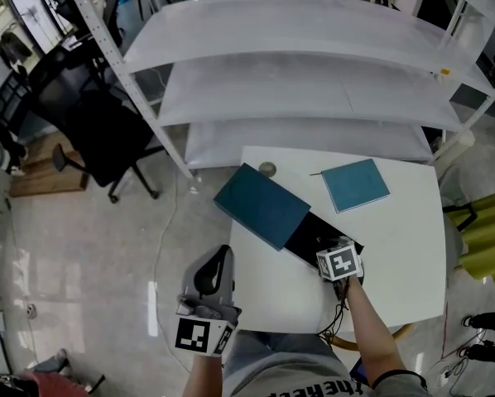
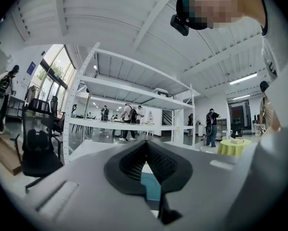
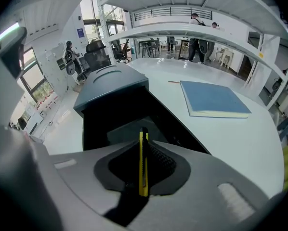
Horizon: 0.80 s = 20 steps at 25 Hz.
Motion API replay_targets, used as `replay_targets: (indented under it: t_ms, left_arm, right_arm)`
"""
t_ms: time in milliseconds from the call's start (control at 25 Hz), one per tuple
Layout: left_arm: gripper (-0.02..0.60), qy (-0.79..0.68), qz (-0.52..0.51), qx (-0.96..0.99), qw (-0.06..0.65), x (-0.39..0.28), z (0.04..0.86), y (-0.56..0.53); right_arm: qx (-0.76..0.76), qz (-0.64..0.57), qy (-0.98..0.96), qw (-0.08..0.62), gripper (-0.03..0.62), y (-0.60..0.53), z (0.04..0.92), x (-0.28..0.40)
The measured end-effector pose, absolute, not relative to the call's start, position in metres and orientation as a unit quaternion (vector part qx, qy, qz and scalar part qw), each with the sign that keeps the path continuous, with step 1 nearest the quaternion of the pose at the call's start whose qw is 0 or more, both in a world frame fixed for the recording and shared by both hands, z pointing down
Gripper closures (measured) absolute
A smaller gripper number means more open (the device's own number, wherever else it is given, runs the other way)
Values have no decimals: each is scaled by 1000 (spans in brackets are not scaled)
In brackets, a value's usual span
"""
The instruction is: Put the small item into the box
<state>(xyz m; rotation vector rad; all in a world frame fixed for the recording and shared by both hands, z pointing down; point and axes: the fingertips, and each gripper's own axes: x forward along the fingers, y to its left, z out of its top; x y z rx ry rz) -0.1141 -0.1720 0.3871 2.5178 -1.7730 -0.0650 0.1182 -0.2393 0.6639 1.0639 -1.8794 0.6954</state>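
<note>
One yellow cutter [image 3: 143, 170] stands pinched between right gripper [image 3: 143, 146] jaws; left gripper [image 2: 145, 148] jaws touch.

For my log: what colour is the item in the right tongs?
Yellow with black: the utility knife, clearest in the right gripper view.

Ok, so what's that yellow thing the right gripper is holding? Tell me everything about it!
The yellow thing is small, thin and flat, seen edge-on, with a dark strip down its middle. It looks like a plastic snap-off cutter, though that is a guess. It is pinched between the jaws of the right gripper, which are shut on it. Its tip pokes out past them, toward the dark open inside of the box. Nothing else touches it.
</note>
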Motion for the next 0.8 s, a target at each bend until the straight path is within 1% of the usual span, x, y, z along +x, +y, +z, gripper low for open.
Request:
replay_targets:
  t_ms: [360,520,760,800]
  left_arm:
    - [565,-575,-22,818,33,-117,388,-172]
    - [564,-573,-22,818,33,-120,388,-170]
    - [565,-564,-26,824,31,-121,385,-170]
    - [565,-562,-26,826,31,-120,385,-170]
  right_arm:
    - [424,280,-751,422,533,-241,665,118]
    - [422,282,-754,418,511,-239,663,116]
    - [429,280,-772,376,511,-241,644,109]
    - [432,279,-773,371,525,-240,641,109]
